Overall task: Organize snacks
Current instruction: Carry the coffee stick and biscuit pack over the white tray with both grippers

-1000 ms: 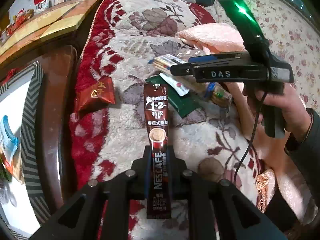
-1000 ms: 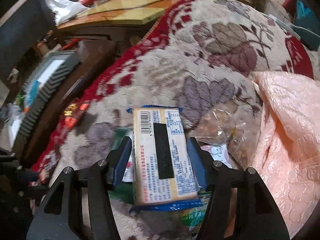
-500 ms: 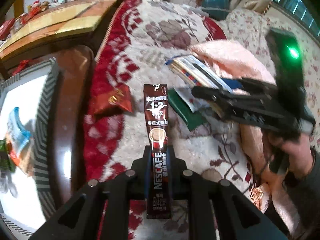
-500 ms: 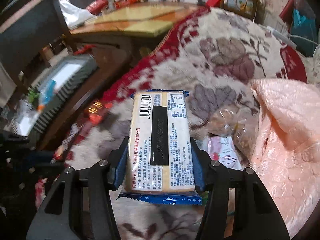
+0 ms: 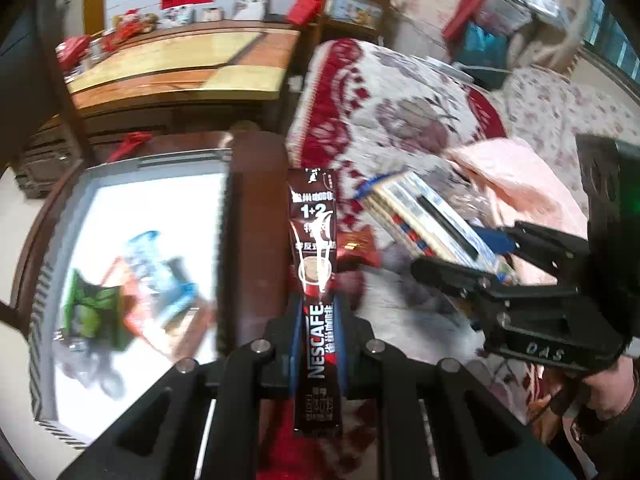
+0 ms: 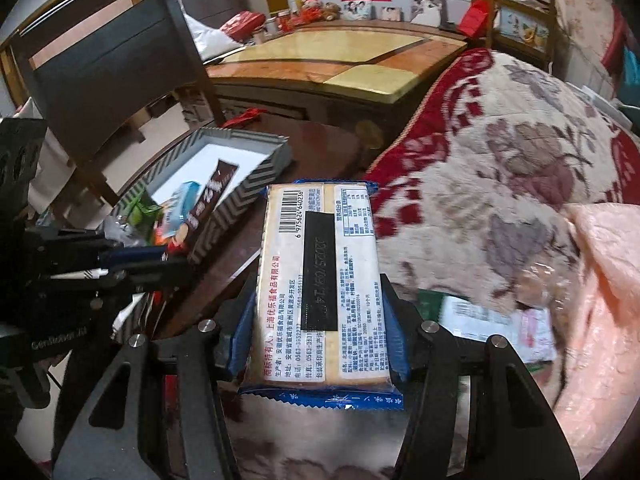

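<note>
My left gripper (image 5: pixel 316 320) is shut on a dark brown Nescafe coffee stick (image 5: pixel 314 240), which points forward over the dark wooden table edge, beside the tray (image 5: pixel 40 320). The tray has grey zigzag walls and a white floor, and holds a green packet (image 5: pixel 96 308) and a blue packet (image 5: pixel 152 264). My right gripper (image 6: pixel 316 344) is shut on a flat biscuit pack (image 6: pixel 320 280) with blue ends, label side up, held above the blanket's edge. In the right wrist view the left gripper (image 6: pixel 160 258) holds the coffee stick (image 6: pixel 208 200) in front of the tray (image 6: pixel 248 184).
A red packet (image 5: pixel 356 246) lies on the floral blanket (image 6: pixel 480 160). More packets (image 6: pixel 492 316) and a clear bag (image 6: pixel 532 280) lie by the pink cloth (image 6: pixel 600 280). A dark chair (image 6: pixel 100 60) and a yellow-topped table (image 6: pixel 340 60) stand behind the tray.
Both grippers have swung left and upward from the blanket to the tray side. The biscuit pack has come up off the pile in the right gripper. The coffee stick stays gripped.
</note>
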Available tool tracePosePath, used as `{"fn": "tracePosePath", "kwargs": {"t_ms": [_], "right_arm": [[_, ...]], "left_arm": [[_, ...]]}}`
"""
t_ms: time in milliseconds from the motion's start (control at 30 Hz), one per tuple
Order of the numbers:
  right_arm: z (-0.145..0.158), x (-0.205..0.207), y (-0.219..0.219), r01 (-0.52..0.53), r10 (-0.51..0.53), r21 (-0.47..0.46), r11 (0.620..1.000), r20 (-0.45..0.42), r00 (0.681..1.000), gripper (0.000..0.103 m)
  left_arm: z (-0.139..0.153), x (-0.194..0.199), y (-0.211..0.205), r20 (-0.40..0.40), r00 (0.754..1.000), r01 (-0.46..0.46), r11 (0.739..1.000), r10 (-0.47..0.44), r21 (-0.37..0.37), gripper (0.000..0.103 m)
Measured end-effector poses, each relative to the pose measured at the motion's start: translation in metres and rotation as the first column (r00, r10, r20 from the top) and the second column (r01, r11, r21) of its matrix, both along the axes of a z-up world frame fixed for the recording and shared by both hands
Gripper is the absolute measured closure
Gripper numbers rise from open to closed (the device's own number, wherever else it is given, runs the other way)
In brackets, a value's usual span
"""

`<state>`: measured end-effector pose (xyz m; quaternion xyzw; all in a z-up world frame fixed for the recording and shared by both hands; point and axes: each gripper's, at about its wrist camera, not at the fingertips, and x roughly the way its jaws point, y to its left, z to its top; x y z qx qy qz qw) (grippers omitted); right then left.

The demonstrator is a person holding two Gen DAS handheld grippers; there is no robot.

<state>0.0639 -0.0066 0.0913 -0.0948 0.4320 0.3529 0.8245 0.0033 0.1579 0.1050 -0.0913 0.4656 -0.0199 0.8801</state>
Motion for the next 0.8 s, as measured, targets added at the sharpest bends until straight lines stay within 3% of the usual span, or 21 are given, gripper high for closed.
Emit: {"fn": "tracePosePath", "kwargs": {"t_ms": [567,800], "right_arm": [[-0.001,-0.006,0.099,-0.13,0.129,-0.03,0.991,-0.017,0.991,0.049],[-0.006,-0.002,0.134,-0.173,0.172,-0.045,0.984,-0.022,0.985,0.049]], "left_arm": [[-0.022,-0.019,0.097,-0.027,0.974,-0.224,0.974,0.224,0.02,0.087],[-0.034,-0.023,0.118,-0.044,0.962,-0.269,0.963,0.269,0.015,0.087]]}}
